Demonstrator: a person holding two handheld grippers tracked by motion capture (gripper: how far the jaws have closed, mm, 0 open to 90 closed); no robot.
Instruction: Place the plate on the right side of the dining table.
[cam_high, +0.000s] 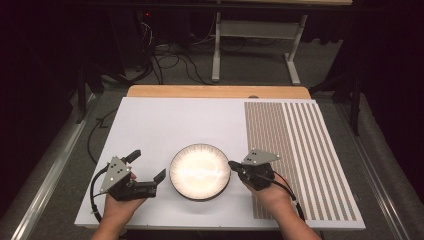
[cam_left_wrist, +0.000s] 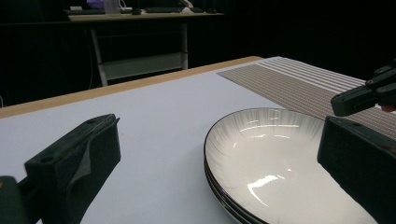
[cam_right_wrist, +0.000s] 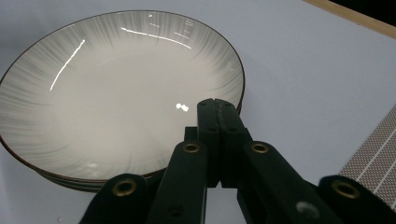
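A stack of shallow white plates (cam_high: 200, 172) with dark rims and grey streaks sits near the front middle of the white board (cam_high: 165, 125). My left gripper (cam_high: 147, 165) stands open just left of the stack, its jaws spread wide with nothing between them; in the left gripper view the left gripper (cam_left_wrist: 219, 163) frames the stack of plates (cam_left_wrist: 261, 158). My right gripper (cam_high: 232, 164) is at the stack's right edge. In the right gripper view the right gripper (cam_right_wrist: 215, 105) has its jaws pressed together, tips just over the rim of the top plate (cam_right_wrist: 116, 93), nothing between them.
A striped brown and white mat (cam_high: 300, 150) covers the board's right side. The wooden table edge (cam_high: 215, 91) runs along the back. Beyond it stand a white desk frame (cam_high: 255, 45) and cables on the floor (cam_high: 170, 60).
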